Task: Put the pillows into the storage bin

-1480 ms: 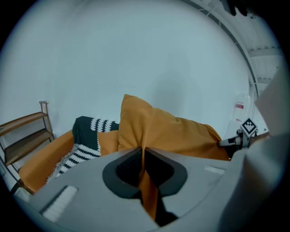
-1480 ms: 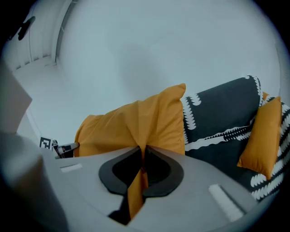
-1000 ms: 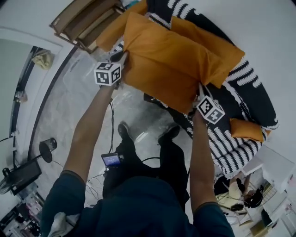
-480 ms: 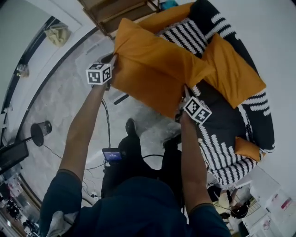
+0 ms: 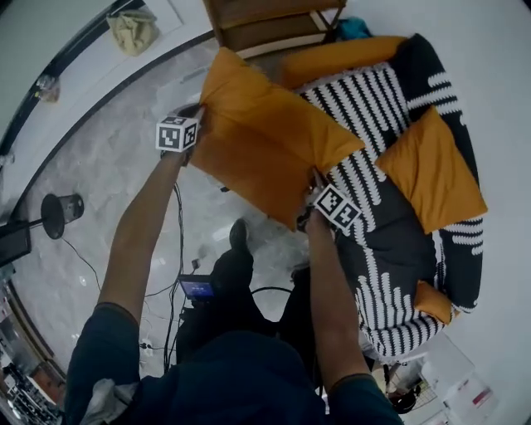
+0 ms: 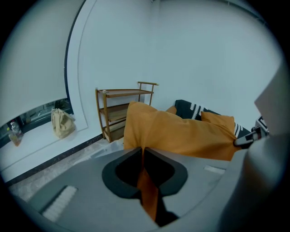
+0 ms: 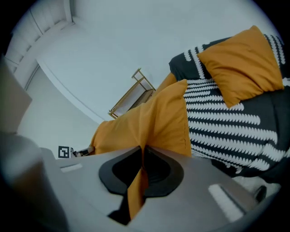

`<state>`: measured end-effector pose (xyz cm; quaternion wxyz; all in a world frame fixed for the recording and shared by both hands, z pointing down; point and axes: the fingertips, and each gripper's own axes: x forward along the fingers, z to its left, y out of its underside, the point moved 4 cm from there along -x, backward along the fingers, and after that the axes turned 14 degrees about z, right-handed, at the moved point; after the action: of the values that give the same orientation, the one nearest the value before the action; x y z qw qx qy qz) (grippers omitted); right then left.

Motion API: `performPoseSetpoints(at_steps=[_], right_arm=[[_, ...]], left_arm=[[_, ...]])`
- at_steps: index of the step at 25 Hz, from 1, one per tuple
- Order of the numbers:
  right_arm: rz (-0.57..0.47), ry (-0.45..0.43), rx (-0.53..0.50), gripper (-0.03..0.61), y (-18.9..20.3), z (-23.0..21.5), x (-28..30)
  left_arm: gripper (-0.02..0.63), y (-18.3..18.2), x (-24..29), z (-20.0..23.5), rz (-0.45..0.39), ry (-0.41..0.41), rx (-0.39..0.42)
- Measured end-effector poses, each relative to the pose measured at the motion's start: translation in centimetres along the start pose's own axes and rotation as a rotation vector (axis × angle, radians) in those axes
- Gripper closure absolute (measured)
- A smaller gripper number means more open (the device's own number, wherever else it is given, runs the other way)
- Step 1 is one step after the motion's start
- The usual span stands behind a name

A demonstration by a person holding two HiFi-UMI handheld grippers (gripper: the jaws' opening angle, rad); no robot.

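2 grippers, 1 pillow. Left gripper [image 5: 200, 113] and right gripper [image 5: 313, 184] are each pinched tight on a thin fold of orange cover, at two spots along the near edge of the held orange pillow [image 5: 257, 149]. In both gripper views the jaws nearly meet w/ only cloth in the gap, so the grip is on cover, not filling.

Pillow loc: in the air, stretched between the two grippers, off the striped sofa [image 5: 373, 100] and mostly over the marble floor [image 5: 108, 166], just beside the sofa edge.

Handling, my read:
- light, soft, bulky, zero stiffness; unheld far side prob. droops
- not fragile, ok to squash into a bin
- thin cloth pinch could slip or tug out on a hard swing
- best hold = corners/seam edge, where fabric doubles up; two-point hold stops it flopping

3 more on the sofa: big orange pillow [image 5: 431, 170] at right, far orange pillow [image 5: 332, 58] near the wooden shelf rack [image 5: 265, 17], small orange pillow [image 5: 427, 300] at the near end.

Storage bin: can't spot it in any view.
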<state>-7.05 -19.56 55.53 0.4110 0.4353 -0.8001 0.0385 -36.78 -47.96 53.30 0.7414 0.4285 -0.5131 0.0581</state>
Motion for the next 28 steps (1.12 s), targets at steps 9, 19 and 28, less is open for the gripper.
performPoseSetpoints(at_steps=[9,19,28], right_arm=[[0.084,-0.008,0.095,0.558,4.2,3.7,8.8],[0.175,0.012,0.145,0.557,7.2,5.2,15.6],[0.184,-0.013,0.277,0.557,9.6,5.7,19.2]], left_arm=[[0.592,4.7,3.3,9.8,0.119,-0.05,-0.019],[0.592,6.1,6.6,16.3,0.197,-0.119,-0.055],[0.612,5.4,8.0,20.0,0.199,-0.18,-0.043]])
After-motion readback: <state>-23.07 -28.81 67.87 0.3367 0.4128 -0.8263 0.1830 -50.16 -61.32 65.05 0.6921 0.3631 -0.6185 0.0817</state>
